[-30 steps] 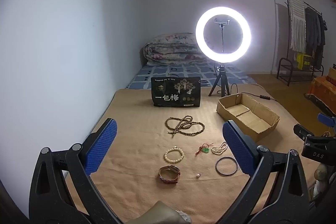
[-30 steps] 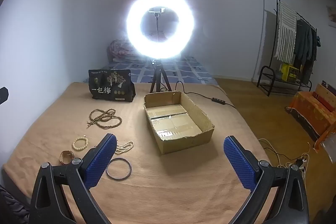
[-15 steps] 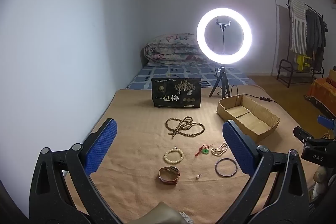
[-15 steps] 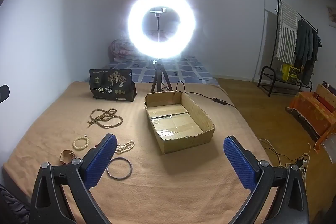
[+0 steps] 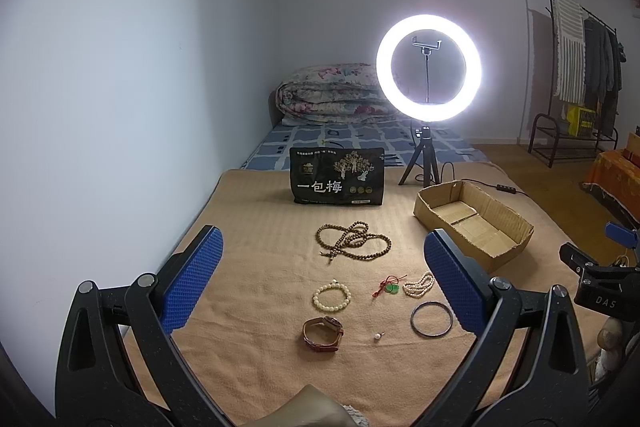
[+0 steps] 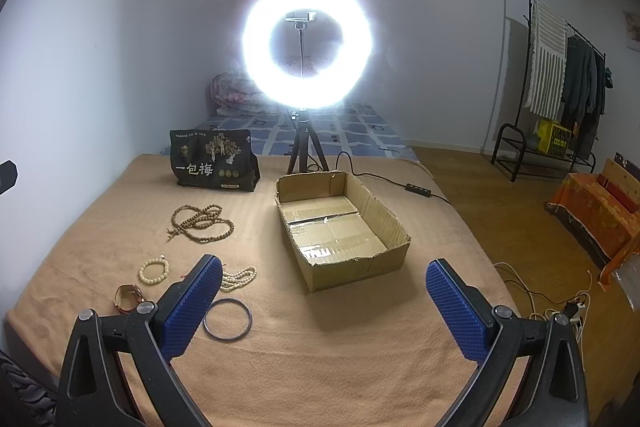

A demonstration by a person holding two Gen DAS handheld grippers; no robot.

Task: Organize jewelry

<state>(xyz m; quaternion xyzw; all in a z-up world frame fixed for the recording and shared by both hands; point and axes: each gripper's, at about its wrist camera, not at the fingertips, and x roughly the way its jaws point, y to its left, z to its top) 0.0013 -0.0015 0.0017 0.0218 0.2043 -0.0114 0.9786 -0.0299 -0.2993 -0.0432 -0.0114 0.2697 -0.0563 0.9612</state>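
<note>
Nothing has moved in the last second: the left gripper (image 5: 323,277) and right gripper (image 6: 323,301) still hover with jaws wide and empty. Beads (image 5: 352,241), bracelet (image 5: 331,297), watch (image 5: 322,334) and bangle (image 5: 431,318) lie left of the empty box (image 6: 340,227); sorting has yet to begin.

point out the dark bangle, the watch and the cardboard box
dark bangle (image 5: 431,318), left wrist view, on its near rim
watch (image 5: 322,334), left wrist view, on the brown strap
cardboard box (image 6: 352,269), right wrist view, on its near wall
</note>
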